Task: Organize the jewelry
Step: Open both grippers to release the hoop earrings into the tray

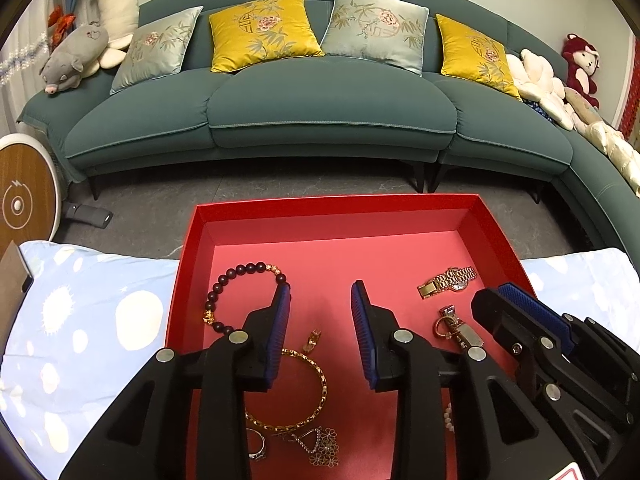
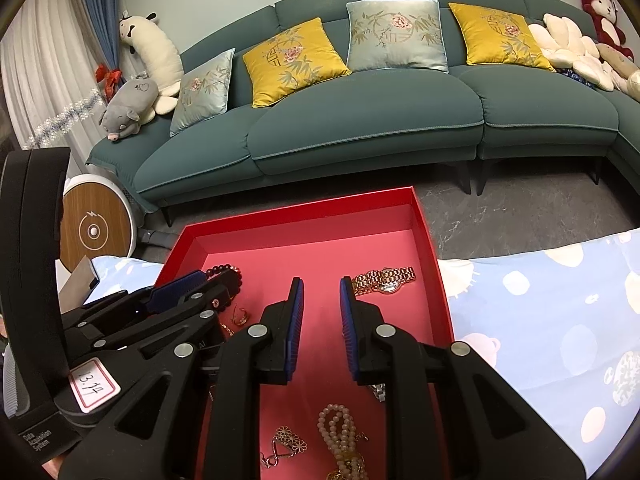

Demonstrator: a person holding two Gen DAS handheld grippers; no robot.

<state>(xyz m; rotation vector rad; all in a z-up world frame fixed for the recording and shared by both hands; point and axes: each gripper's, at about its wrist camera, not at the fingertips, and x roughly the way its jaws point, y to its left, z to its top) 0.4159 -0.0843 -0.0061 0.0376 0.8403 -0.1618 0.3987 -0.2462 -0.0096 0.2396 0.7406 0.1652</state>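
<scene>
Inside the red tray [image 1: 192, 264], from its left wall rightward: the bead bracelet [image 1: 224, 292] is light and rolls, so I'd pinch across its cord. The gold chain [image 1: 316, 392] is limp and slippery; I'd scoop a bunched loop. The watch [image 1: 448, 280] by the right wall is stiffer; I'd grip its band. My left gripper [image 1: 320, 300] gapes moderately, empty; my right gripper [image 2: 322, 292] stands narrower, empty too.

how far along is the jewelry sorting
Done: the pieces lie in the red box: bead bracelet, gold bangle, watch, pearls. In hand: nothing; the left gripper and right gripper hover with empty fingers. Left: the loose pieces at the near end look unsorted.
</scene>
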